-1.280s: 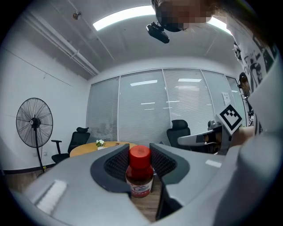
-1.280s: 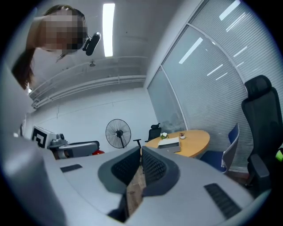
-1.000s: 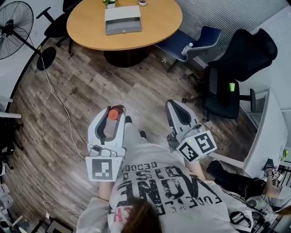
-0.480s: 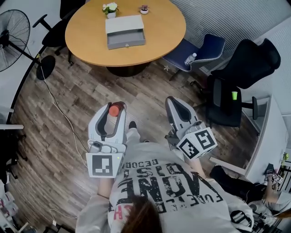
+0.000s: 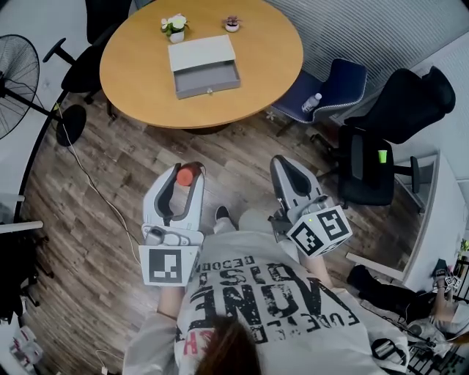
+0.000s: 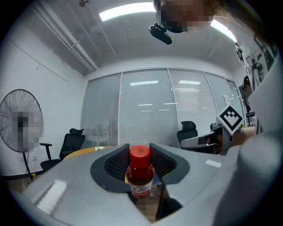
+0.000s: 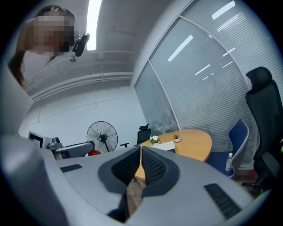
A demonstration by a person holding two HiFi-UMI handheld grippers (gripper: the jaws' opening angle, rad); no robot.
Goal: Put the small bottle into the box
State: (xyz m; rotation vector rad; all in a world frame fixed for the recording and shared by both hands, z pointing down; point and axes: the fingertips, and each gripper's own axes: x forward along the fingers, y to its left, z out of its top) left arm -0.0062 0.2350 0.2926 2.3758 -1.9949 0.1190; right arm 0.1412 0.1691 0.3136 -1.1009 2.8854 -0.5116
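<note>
Table (image 5: pixel 271 73) nearer, bottle (image 6: pixel 140 173) in left tool (image 5: pixel 183 179)

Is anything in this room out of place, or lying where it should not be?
A clear water bottle lies on the seat of the blue chair, not on the table. A thin cable trails loose across the floor. Nothing looks spilled or broken.

Office meeting room: round wooden table (image 5: pixel 271 66), black swivel chairs (image 5: pixel 399 102), glazed partition with blinds (image 6: pixel 146 110), pedestal fan (image 5: pixel 18 69), ceiling strip lighting (image 6: pixel 128 9).

Wood-grain floor (image 5: pixel 242 161), perhaps glossy plastic bottle (image 6: pixel 140 173)
</note>
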